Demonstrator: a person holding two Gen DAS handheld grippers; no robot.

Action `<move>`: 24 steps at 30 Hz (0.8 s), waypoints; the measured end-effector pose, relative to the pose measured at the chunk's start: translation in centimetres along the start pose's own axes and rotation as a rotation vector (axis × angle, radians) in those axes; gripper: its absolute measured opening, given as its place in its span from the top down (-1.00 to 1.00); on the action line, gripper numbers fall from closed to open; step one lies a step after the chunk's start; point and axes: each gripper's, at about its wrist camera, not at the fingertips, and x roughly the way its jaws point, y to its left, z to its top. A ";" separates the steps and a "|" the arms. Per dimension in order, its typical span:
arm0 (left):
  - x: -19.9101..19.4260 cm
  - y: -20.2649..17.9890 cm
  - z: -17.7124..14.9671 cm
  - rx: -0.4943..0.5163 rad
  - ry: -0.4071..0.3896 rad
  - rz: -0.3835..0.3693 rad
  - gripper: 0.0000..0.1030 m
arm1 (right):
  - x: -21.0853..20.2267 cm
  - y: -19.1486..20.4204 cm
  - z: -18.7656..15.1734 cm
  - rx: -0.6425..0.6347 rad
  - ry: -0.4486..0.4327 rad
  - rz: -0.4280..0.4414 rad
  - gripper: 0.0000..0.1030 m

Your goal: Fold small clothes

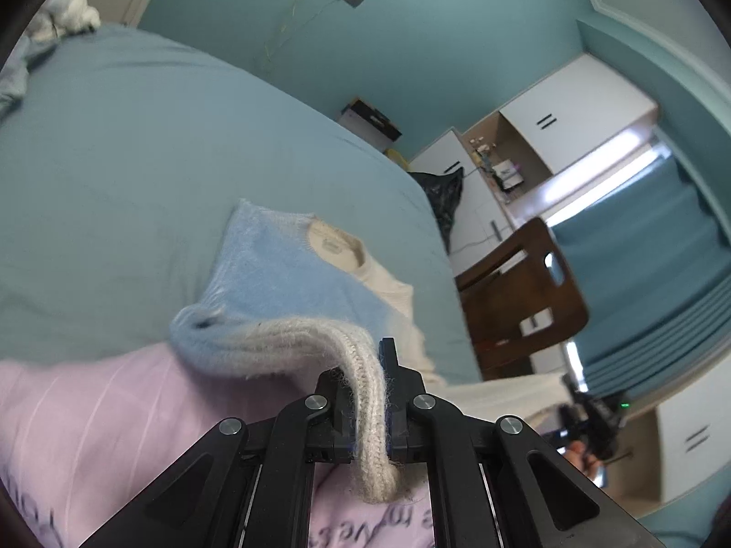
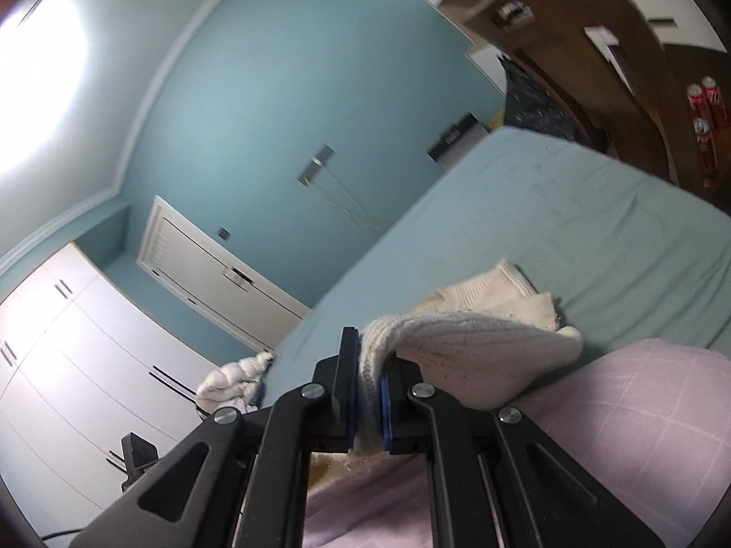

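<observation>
A small fuzzy sweater [image 1: 292, 283], light blue with a cream neckline and grey-white ribbed hem, lies partly on the teal bed sheet [image 1: 137, 173]. My left gripper [image 1: 368, 374] is shut on its ribbed hem, which hangs through the jaws. In the right wrist view my right gripper [image 2: 368, 365] is shut on the sweater's cream ribbed edge [image 2: 457, 342], lifted off the sheet [image 2: 571, 210]. The rest of the cream side [image 2: 484, 297] rests crumpled on the bed. The right gripper also shows far right in the left wrist view, held by a hand [image 1: 580, 452].
A pink printed cloth [image 1: 114, 434] covers the near bed edge below both grippers. A brown wooden chair [image 1: 516, 297] stands beside the bed. White bundled clothes [image 2: 233, 379] lie at the bed's far end. White wardrobes [image 2: 82, 365] and a black bag [image 1: 443, 196] line the room.
</observation>
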 end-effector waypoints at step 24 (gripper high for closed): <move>35.7 16.4 17.0 0.007 0.308 0.468 -0.93 | 35.6 -18.6 10.8 0.033 0.562 -0.524 -0.62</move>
